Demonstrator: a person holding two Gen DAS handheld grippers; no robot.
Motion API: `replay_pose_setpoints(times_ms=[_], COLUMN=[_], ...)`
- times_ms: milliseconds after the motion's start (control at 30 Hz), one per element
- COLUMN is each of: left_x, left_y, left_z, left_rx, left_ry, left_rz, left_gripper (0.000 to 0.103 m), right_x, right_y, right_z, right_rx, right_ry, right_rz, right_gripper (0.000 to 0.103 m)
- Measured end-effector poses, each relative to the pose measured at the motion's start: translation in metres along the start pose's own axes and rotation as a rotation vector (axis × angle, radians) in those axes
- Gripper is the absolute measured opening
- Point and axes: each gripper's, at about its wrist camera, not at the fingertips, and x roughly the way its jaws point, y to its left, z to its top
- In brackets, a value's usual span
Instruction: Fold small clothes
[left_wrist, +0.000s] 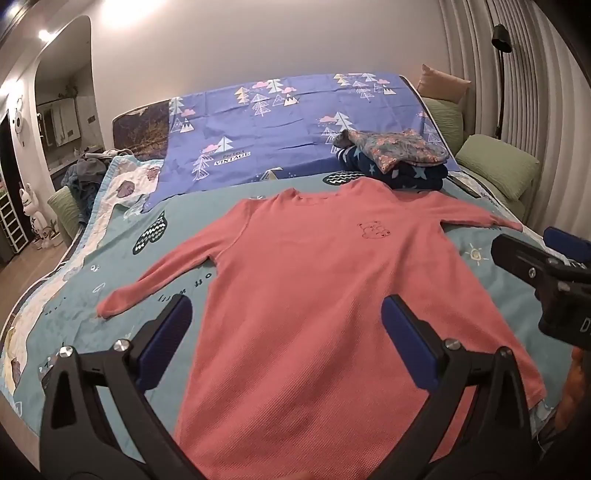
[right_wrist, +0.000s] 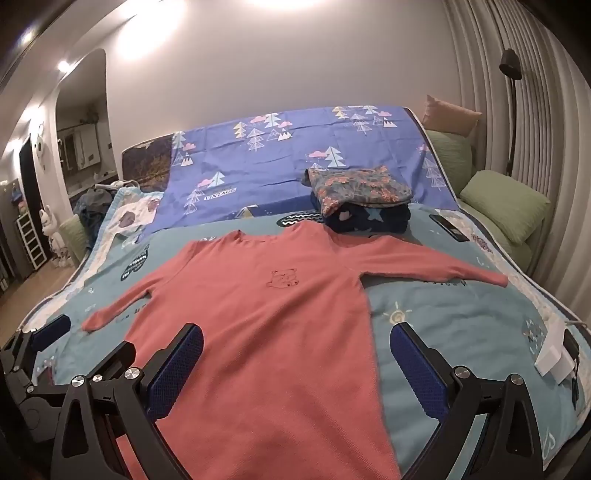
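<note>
While both hand-held grippers (left_wrist: 286, 325) (right_wrist: 295, 350) gape wide and empty, the waffle-knit coral shirt (left_wrist: 295, 295) lies flat, sleeves outspread.

Green pillows (right_wrist: 506, 206) beside a black floor lamp (right_wrist: 511, 107); a phone (right_wrist: 448, 223) lies on the teal bedspread (right_wrist: 461, 306)

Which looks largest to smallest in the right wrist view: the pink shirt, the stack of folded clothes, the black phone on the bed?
1. pink shirt, spread flat, by far the largest.
2. stack of folded clothes, beyond its collar.
3. black phone, smallest.
The shirt lies nearest the camera, which exaggerates its lead, but the order holds.
</note>
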Motion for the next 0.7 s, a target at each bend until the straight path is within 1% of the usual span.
replay_pose_setpoints(times_ms=[100, 267, 500, 533, 700], left_x=[0.000, 0.000, -0.007, -0.002, -0.002], left_y=[0.001, 0.003, 0.011, 0.005, 0.007], left_z=[0.001, 0.002, 0.001, 0.000, -0.001], left_rx=[-0.004, -0.002, -0.006, -0.011, -0.021], left_ry=[-0.008, -0.015, -0.006, -0.009, -0.003], left_rz=[-0.008, 0.000, -0.003, -0.010, -0.017], left_gripper=[0.102, 0.102, 0.102, 0.102, 0.102], right_x=[0.000, 0.000, 0.000, 0.000, 0.001], right_y=[0.000, 0.003, 0.004, 0.005, 0.006], right_z=[-0.001, 0.000, 0.000, 0.000, 0.001], right_rx=[0.000, -0.007, -0.010, -0.011, -0.014], right_ry=[0.001, 0.005, 0.005, 0.005, 0.007], right_rz=[0.001, 0.001, 0.001, 0.001, 0.002], right_gripper=[0.103, 0.103, 0.103, 0.103, 0.103])
